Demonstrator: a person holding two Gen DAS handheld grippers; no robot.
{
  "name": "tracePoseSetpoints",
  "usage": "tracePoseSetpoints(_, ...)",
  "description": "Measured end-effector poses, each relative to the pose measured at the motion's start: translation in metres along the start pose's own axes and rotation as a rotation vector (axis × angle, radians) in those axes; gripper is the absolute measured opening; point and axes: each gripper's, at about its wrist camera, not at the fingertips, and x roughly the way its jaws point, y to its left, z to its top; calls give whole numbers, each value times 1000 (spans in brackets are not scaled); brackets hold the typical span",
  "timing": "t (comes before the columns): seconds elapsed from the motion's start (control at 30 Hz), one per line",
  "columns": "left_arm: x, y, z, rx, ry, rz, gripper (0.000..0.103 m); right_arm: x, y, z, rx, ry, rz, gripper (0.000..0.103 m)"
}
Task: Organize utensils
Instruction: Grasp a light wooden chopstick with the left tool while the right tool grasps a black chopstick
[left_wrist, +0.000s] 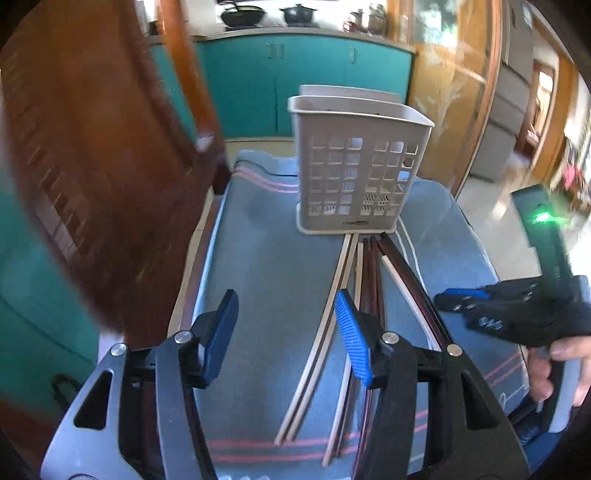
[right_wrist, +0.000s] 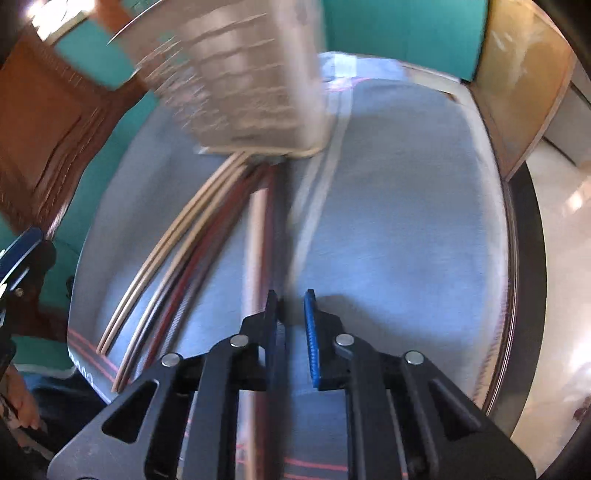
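Since mixed wooden chopsticks (left_wrist: 334, 295) lie loose before grey slotted plastic caddy (left_wrist: 356, 162), left hand-held gripper (left_wrist: 286, 332) apart; right hand-held gripper (right_wrist: 291, 328) nearly together, seemingly empty, blurry tho.

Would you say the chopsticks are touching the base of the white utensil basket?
Touching, it seems. The left wrist view shows the chopsticks running right up to the basket's base with no visible gap.

One white basket (left_wrist: 358, 166). One blue cloth (left_wrist: 273, 258). Roughly eight chopsticks (left_wrist: 369, 280), some pale and some dark, exact count unclear where overlapping. Two dark pots (left_wrist: 243, 14) far behind. One left gripper (left_wrist: 288, 314), one right gripper (right_wrist: 290, 299).
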Motion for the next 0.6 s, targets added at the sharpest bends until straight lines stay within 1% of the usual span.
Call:
tracePoseSetpoints(0.1, 27, -13, 22, 47, 74, -58, 55, 1, -14, 7, 30, -23, 42, 16)
tracePoseSetpoints(0.13, 40, -19, 27, 75, 103, -69, 50, 3, -14, 9, 26, -32, 59, 17)
tracePoseSetpoints(0.17, 49, -23, 28, 93, 123, -68, 44, 3, -12, 10, 13, -43, 67, 17)
tracePoseSetpoints(0.23, 69, -29, 23, 114, 176, -68, 37, 4, -3, 3, -24, -56, 72, 17)
tracePoseSetpoints(0.27, 76, -29, 20, 113, 197, -71, 35, 8, 1, 3, -45, -56, 77, 17)
tracePoseSetpoints(0.33, 90, -33, 12, 124, 245, -62, 34, 12, 5, -2, -71, -50, 77, 17)
tracePoseSetpoints(0.4, 96, -37, 8, 149, 262, -36, 33, 12, 10, -3, -106, -64, 45, 18)
tracePoseSetpoints(0.47, 97, -36, 5, 153, 256, -24, 33, 11, 10, -4, -108, -47, 39, 18)
tracePoseSetpoints(0.5, 98, -34, 4, 147, 262, -16, 33, 10, 11, -5, -104, -41, 42, 19)
tracePoseSetpoints(0.57, 100, -27, 3, 117, 270, -26, 33, 11, 7, -4, -100, -26, 46, 19)
tracePoseSetpoints(0.6, 99, -25, 3, 104, 273, -31, 33, 10, 8, -6, -112, -23, 32, 19)
